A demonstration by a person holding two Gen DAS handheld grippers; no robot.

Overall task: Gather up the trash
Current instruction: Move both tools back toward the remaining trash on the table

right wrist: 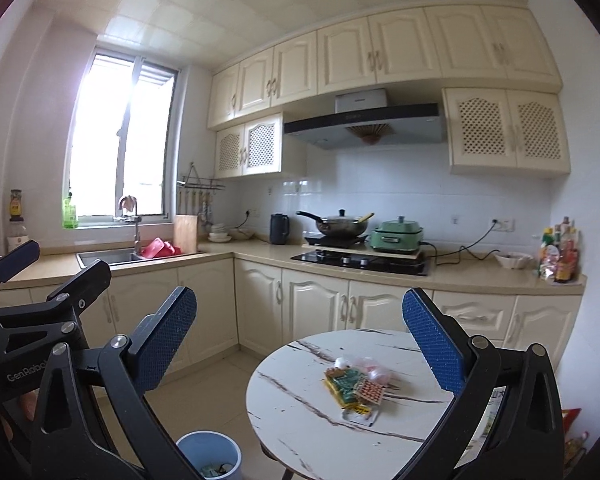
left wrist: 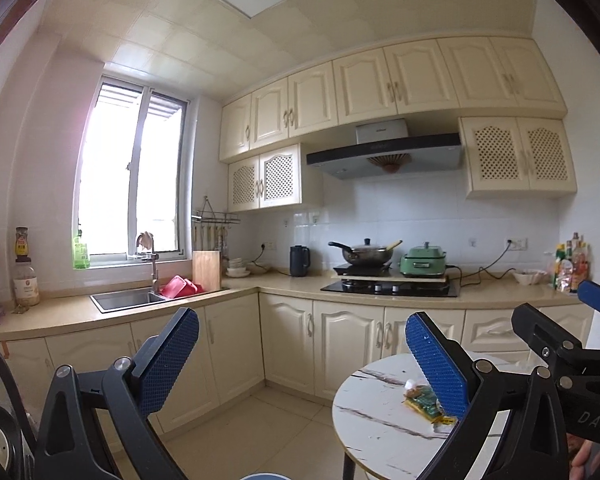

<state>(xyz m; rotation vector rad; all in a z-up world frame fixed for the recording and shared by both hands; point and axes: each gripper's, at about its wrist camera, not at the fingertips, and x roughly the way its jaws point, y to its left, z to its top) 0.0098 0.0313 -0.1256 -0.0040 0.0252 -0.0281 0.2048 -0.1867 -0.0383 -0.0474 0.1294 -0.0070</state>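
Right wrist view: trash not yet collected, both grippers empty above the round tabletop.

A small heap of wrappers (right wrist: 354, 386) is seen lying near the middle of the marbled tabletop (right wrist: 300, 428), untouched, while a blue bin (right wrist: 209, 454) is set on the floor just beside the table with a few scraps already inside. The right gripper (right wrist: 300, 344) is held with its fingers spread wide and nothing between them; the left gripper (left wrist: 302, 360) is likewise held wide and empty. By this showing, the task is judged barely begun: every wrapper on the tabletop is left to be picked up and dropped in the bin.
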